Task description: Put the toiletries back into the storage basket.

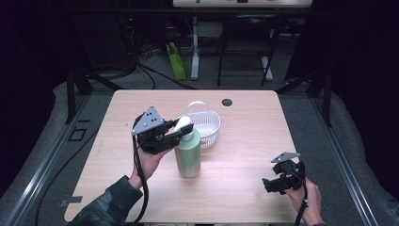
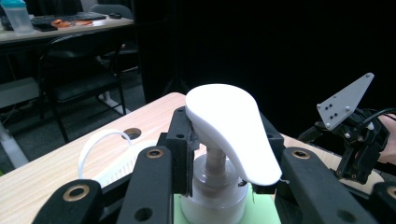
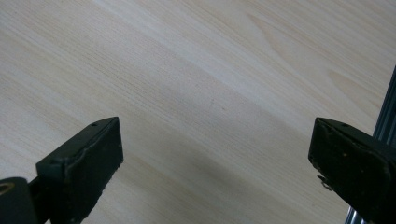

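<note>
A pale green pump bottle [image 1: 188, 157] stands upright in the middle of the wooden table [image 1: 244, 141]. My left gripper [image 1: 184, 131] is shut on the bottle at the neck, just under its white pump head [image 1: 183, 125]. In the left gripper view the black jaws flank the pump head [image 2: 229, 126] and its collar, and my left gripper [image 2: 226, 135] presses against the stem. My right gripper [image 1: 266, 184] is held low near the table's front right corner. In its own view my right gripper [image 3: 215, 158] stands open, with bare wood [image 3: 187, 70] between the jaws.
A white slotted basket [image 1: 209, 123] with a loop handle [image 2: 100, 140] sits right behind the bottle. A dark round grommet [image 1: 227, 102] marks the table's far edge. Beyond the table stand a green bag [image 1: 176, 61], desk legs and a black chair [image 2: 79, 70].
</note>
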A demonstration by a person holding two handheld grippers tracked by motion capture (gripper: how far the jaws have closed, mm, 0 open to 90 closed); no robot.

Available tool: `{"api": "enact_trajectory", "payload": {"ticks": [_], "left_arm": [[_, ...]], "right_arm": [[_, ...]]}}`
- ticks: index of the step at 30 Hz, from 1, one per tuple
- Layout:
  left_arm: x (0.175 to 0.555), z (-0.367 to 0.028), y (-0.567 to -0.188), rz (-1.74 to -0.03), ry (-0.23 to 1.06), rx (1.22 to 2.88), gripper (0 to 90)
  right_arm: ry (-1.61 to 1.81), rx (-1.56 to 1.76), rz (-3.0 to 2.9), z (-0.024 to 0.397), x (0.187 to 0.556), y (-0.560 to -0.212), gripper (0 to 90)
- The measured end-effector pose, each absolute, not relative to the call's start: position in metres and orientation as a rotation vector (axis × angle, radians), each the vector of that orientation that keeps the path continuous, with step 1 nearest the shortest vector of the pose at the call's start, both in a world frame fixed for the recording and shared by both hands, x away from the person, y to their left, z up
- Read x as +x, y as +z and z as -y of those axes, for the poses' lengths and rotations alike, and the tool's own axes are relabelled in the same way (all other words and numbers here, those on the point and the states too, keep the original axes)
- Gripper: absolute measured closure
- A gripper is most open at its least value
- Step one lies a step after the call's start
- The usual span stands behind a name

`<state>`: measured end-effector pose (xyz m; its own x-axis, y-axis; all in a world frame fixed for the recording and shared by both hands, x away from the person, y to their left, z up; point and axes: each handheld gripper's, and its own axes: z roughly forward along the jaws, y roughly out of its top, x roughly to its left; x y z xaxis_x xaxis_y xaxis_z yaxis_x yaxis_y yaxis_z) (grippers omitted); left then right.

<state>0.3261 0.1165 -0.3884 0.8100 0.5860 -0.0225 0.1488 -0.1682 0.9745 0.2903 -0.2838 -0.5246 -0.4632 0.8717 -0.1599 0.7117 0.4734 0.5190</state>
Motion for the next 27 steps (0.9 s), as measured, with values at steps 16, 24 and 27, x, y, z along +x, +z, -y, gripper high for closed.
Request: {"api": "enact_trajectory", "payload": {"ticks": [16,24,27], "left_arm": [[0.333,-0.122,-0.374,-0.574,0.446,1.717,67.1],[0.334,-0.121,-0.365,-0.558,0.453,1.709,67.1],[0.334,-0.121,-0.362,-0.552,0.461,1.706,67.1]], "right_arm": [[0.531,1.323,-2.321,0.284,0.291,-0.525,3.1],[0.531,1.324,-2.322,0.284,0.291,-0.525,3.1],[0.532,1.335,-2.318,0.285,0.291,-0.525,3.1]]}}
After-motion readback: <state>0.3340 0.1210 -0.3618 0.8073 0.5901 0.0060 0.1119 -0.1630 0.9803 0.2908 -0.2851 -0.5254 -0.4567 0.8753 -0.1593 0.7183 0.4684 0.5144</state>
